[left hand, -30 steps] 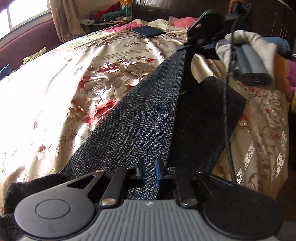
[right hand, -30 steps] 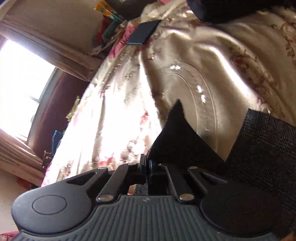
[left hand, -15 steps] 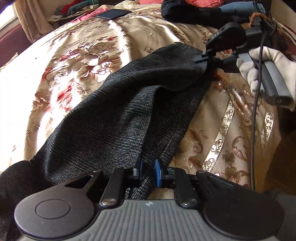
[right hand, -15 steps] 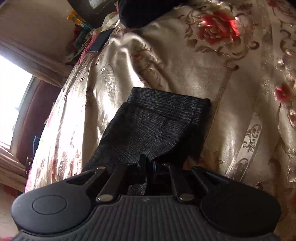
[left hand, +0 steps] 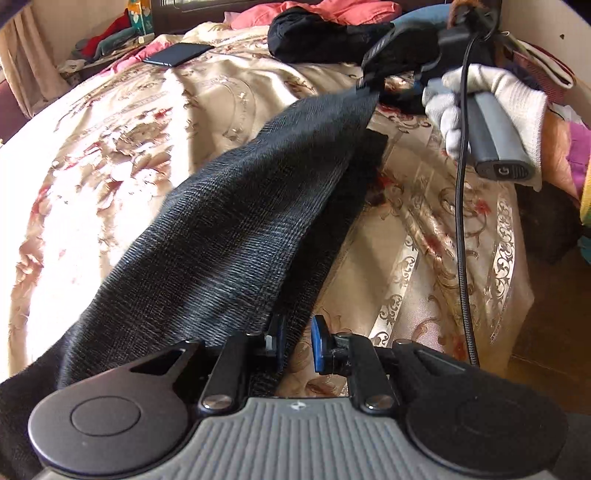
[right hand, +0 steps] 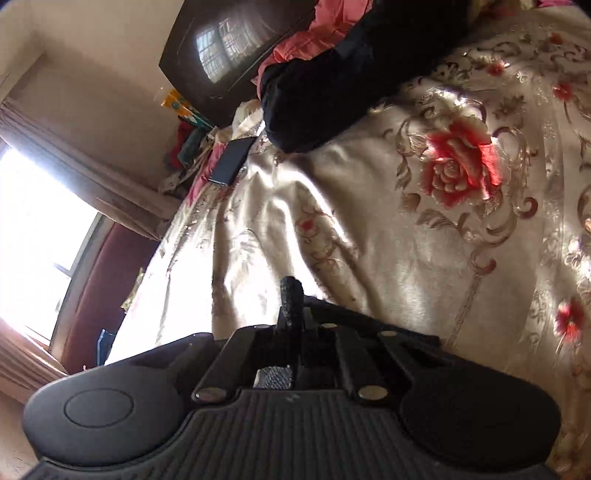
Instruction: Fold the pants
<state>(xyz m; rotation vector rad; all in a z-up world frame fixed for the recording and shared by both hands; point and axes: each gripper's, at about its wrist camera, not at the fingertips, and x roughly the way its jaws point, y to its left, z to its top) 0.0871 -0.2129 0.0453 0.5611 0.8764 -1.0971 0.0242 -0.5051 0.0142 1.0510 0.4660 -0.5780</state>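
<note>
Dark grey checked pants (left hand: 240, 229) stretch in a taut band above the floral bedspread (left hand: 147, 147), from my left gripper (left hand: 297, 341) up to my right gripper (left hand: 365, 86). The left blue pads sit a little apart with the pants' near edge caught between them. The right gripper, held by a white-gloved hand (left hand: 509, 99), pinches the far end. In the right wrist view a tuft of the cloth (right hand: 291, 295) sticks up from the right gripper (right hand: 291, 321), whose jaws are closing tight on it. The rest of the pants is hidden under that gripper's body.
A black garment (left hand: 317, 37) and pink cloth (left hand: 351, 9) are heaped at the head of the bed. A dark flat phone (left hand: 179, 54) lies at the far left. A black cable (left hand: 461, 221) hangs from the right gripper. The bed's edge and floor (left hand: 535, 332) are on the right.
Half a second ago the pants' far end lay slack and folded on the bed; now it is lifted and pulled taut. The right wrist view now shows only a tuft.
</note>
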